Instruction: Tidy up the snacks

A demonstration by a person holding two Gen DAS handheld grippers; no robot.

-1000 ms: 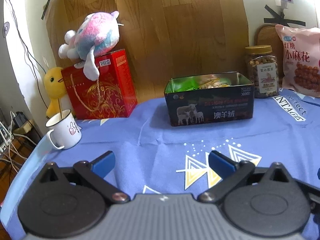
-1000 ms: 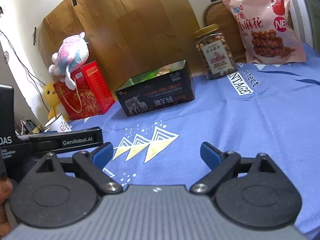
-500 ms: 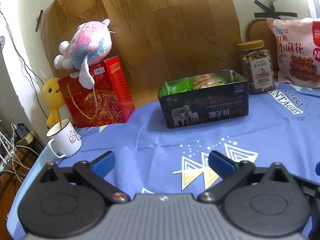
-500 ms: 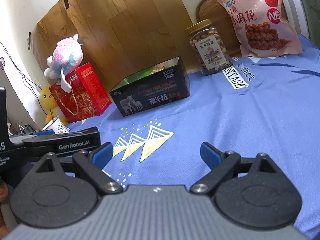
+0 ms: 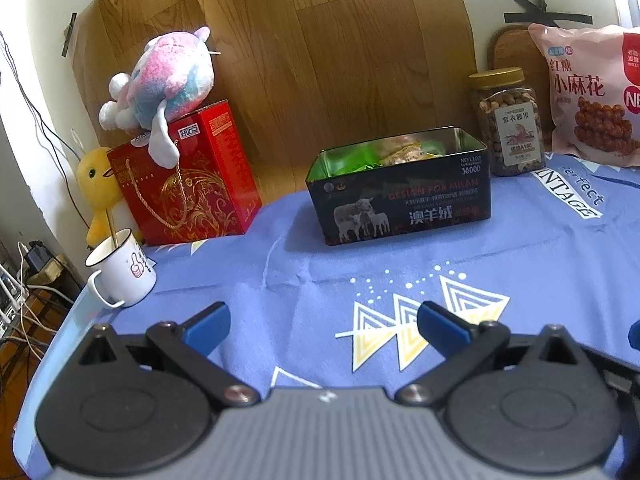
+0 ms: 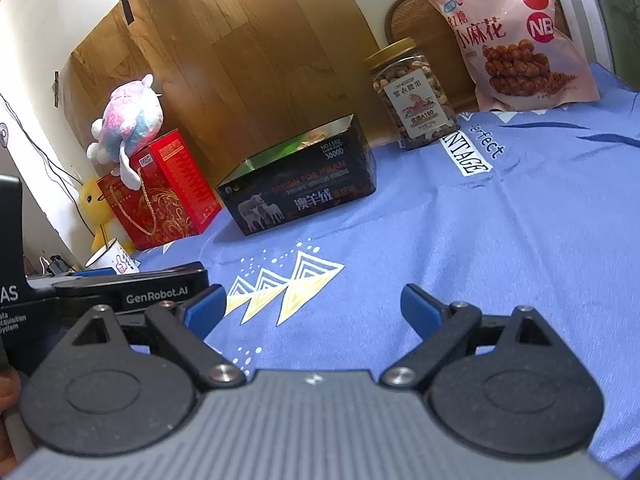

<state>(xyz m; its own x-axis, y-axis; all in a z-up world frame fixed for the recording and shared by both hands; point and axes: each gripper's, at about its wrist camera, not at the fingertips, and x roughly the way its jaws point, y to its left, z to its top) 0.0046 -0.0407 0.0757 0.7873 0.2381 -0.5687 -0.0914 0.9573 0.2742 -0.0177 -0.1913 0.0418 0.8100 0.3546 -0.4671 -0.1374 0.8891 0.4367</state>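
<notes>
Our left gripper [image 5: 323,326] and right gripper [image 6: 314,308] hover with jaws spread wide, gripping nothing, above the blue tablecloth [image 5: 304,280].

We see the cloth printed with yellow and white triangles and the words "perfect" and "VINTAGE"; behind it a wood-grain sheet [image 5: 320,60] is taped to a pale wall. The open black tin [image 5: 400,204], reading "DESIGN FOR MILAN" and "3800D", sits mid-table with snack packets inside. To its right, beyond the tin, stand the nut jar [image 5: 510,124] and the pink snack bag [image 5: 592,100]; to the left sit a red gift box [image 5: 188,176] topped by a plush toy [image 5: 164,80], a yellow duck [image 5: 100,184] and a white mug [image 5: 120,270]. We read "GenRobot.AI" on the left tool in the right view.
</notes>
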